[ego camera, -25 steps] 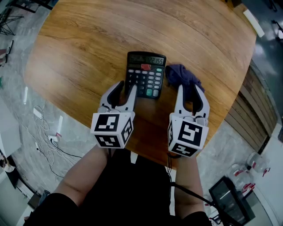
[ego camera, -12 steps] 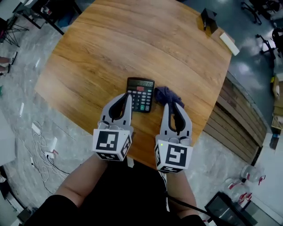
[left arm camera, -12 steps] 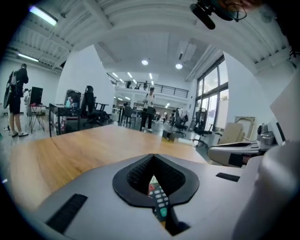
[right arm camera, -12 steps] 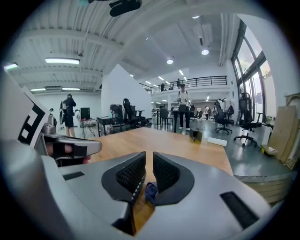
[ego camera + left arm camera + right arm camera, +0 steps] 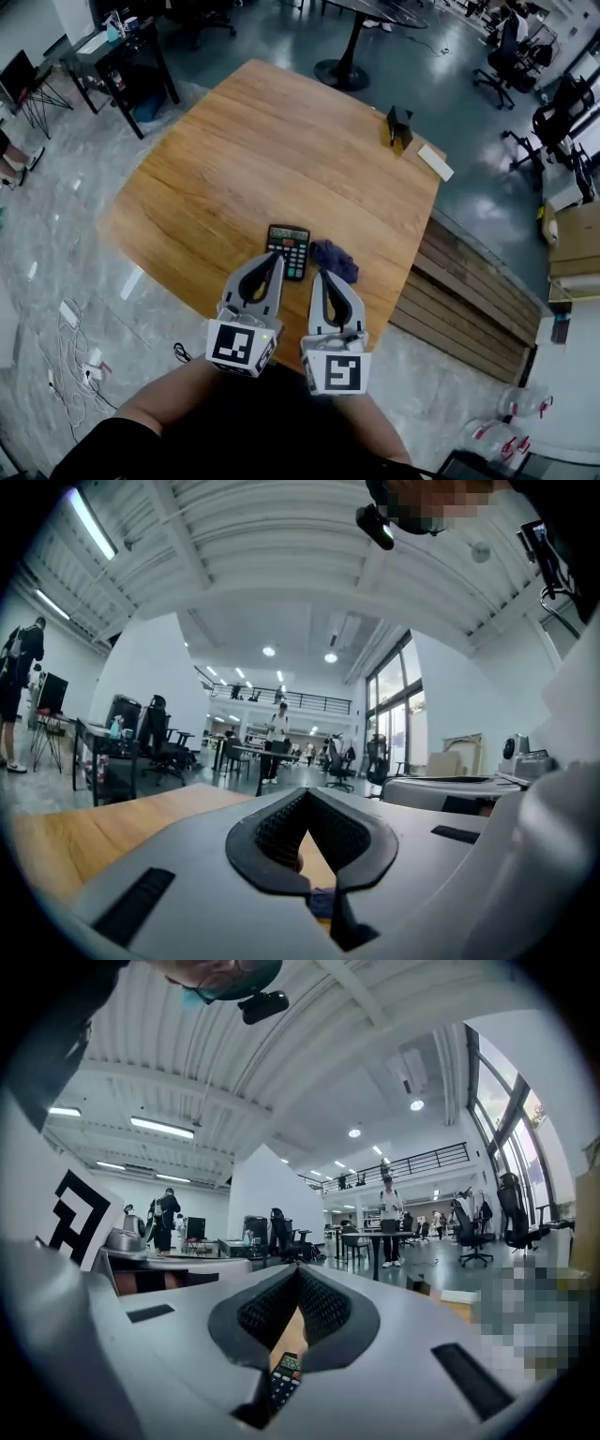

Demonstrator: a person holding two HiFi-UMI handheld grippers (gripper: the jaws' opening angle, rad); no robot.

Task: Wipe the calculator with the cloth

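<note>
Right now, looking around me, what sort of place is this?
Probably a large open-plan office or lab hall: rolling office chairs and desks stand around the wooden table, and the left gripper view shows a mezzanine railing and tall windows.

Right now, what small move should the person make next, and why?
Probably open the right hand-held gripper and lower it toward the cloth: its jaws have just closed with nothing between them, and the cloth lies loose on the table, right of the calculator, not yet picked up.
</note>
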